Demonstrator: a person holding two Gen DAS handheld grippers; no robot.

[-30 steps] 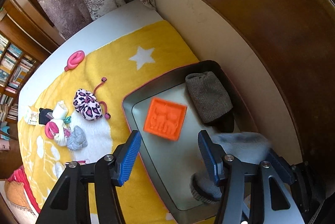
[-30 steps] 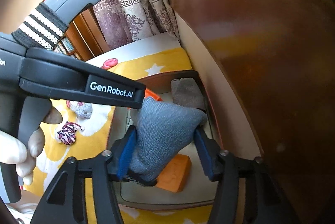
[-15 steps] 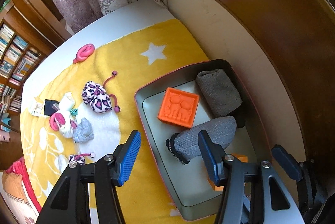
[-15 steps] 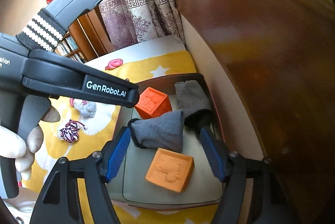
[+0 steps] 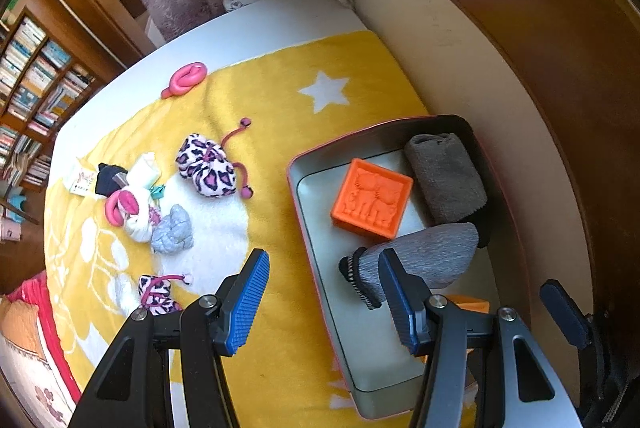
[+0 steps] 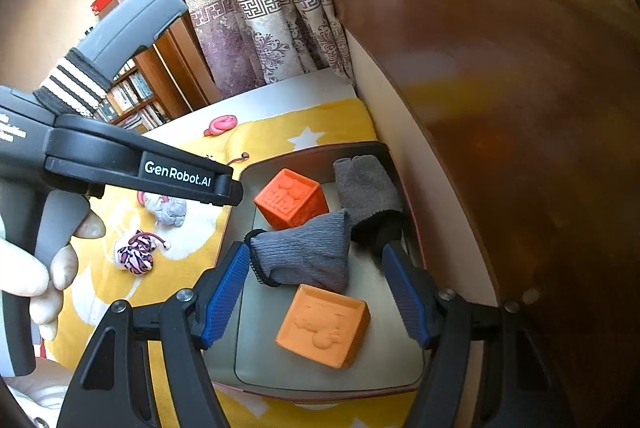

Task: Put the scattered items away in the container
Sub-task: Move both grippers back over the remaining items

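From the left wrist, the left gripper [image 5: 324,302] hung empty, jaws apart, above the tray's [image 5: 298,188] edge; scattered on the yellow blanket [image 5: 280,96] lay the leopard-print bundle [image 5: 206,170], soft and light, best pinched across its middle. From the right wrist, the right gripper [image 6: 320,292] stood wide apart and empty over the grey sock [image 6: 304,252] lying in the tray. Only this view showed the second orange block [image 6: 324,324] whole.
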